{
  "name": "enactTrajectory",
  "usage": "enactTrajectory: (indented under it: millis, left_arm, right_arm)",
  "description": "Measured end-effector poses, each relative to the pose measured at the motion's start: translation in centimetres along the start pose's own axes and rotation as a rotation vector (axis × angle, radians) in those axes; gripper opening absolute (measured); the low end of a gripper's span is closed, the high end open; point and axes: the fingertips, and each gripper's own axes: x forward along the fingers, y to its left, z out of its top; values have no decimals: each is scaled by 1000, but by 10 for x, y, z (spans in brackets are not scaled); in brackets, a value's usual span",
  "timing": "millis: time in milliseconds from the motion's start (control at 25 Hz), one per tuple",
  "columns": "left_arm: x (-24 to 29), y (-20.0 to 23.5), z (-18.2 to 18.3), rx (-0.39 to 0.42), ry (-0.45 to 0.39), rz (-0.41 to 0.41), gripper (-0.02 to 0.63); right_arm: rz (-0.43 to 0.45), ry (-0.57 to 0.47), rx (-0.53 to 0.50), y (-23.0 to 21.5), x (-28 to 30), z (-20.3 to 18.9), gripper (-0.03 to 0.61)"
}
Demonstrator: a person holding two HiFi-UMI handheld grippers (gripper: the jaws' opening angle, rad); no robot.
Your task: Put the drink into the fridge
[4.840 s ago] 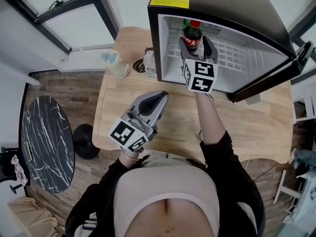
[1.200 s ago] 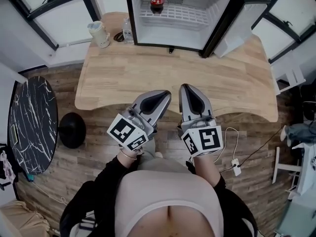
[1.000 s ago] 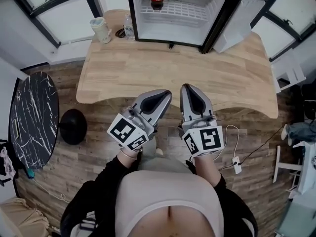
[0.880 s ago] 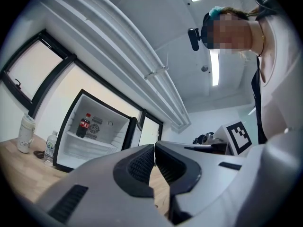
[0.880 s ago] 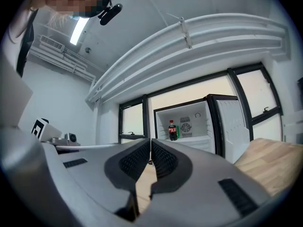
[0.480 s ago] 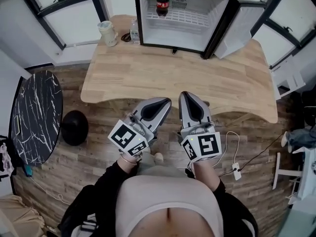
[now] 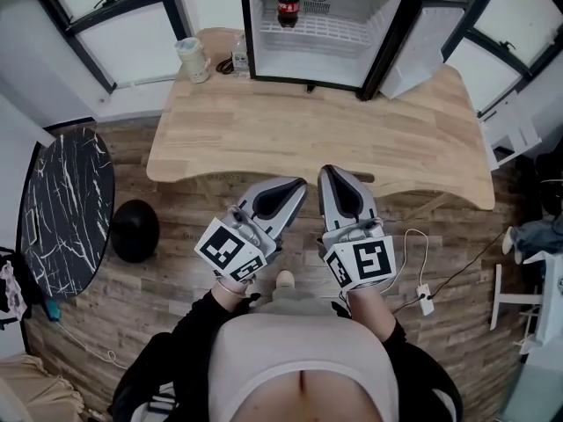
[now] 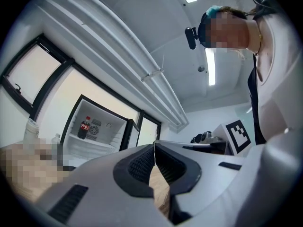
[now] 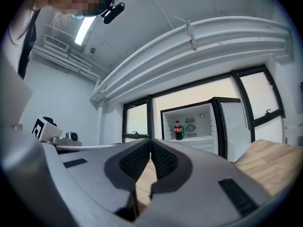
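Note:
The drink, a dark cola bottle with a red cap [image 7: 288, 3], stands upright on the wire shelf at the back left of the open mini fridge [image 7: 257, 25]. It also shows far off in the left gripper view as the bottle [image 8: 84, 127] and in the right gripper view as the bottle [image 9: 178, 130]. My left gripper [image 7: 295, 185] and right gripper [image 7: 332, 170] hang side by side over the wooden floor, just short of the table's near edge. Both are shut with nothing between the jaws and point toward the fridge.
The fridge door [image 7: 422, 47] swings out to the right over the wooden table [image 7: 308, 134]. A pale cup [image 7: 191, 58] and a small clear bottle [image 7: 239, 58] stand left of the fridge. A black marble round table [image 7: 66, 209] and a black stool base [image 7: 135, 229] are at left. A cable with a plug strip [image 7: 420, 297] lies on the floor at right.
My right gripper, earlier at the bottle inside the fridge, has let it go and drawn back. Over the last second both grippers backed slightly further from the table edge.

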Motion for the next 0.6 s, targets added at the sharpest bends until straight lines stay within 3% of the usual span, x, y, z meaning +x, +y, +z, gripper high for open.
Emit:
enactTrajectory:
  millis: [600]
  left_arm:
    - [-129, -78, 16, -3, 2, -10, 11]
  right_arm:
    - [-32, -2, -8, 126, -99, 2, 31]
